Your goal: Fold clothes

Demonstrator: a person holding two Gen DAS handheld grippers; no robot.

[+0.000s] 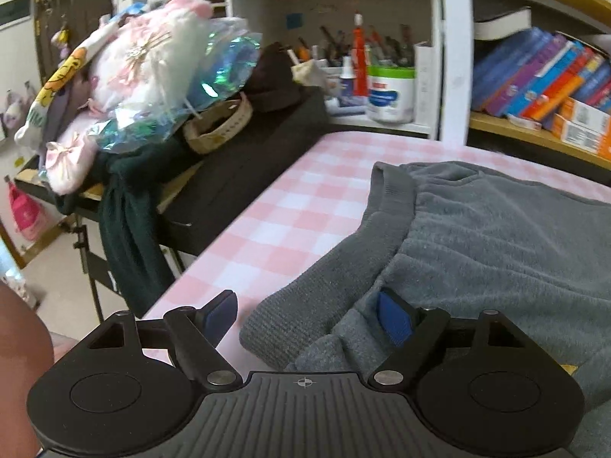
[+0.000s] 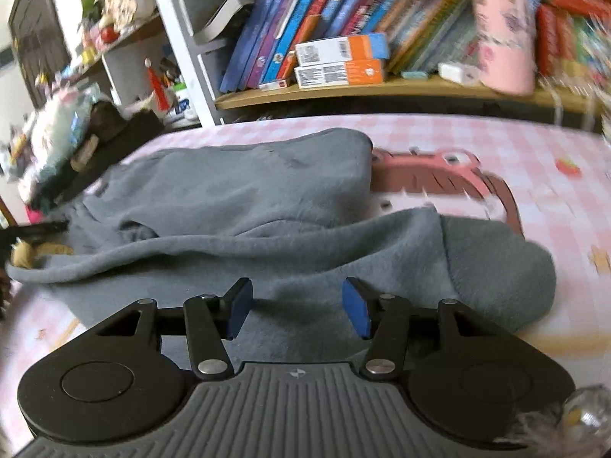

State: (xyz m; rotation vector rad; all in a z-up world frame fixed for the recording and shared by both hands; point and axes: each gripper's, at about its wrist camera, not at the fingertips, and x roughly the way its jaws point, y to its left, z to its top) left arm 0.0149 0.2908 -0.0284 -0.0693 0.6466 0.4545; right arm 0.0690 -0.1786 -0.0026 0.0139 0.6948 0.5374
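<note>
I see one gray fleece garment (image 2: 244,206) lying rumpled on the pink checked bench (image 2: 534,160), its ribbed hem (image 1: 340,267) turned toward the near left edge (the weave shows clearly there), and a rounded fold bulging at right.

One grey garment (image 2: 244,198), two orange-and-white boxes (image 2: 340,61), one pink cup (image 2: 504,34), two tools (image 1: 307,318).

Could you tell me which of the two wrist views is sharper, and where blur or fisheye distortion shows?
Left wrist view: sharp on the grey garment and fingers; the shelf post bows. Right wrist view: motion-smeared throughout, worst on the books and pink container; the shelf edge curves.
</note>
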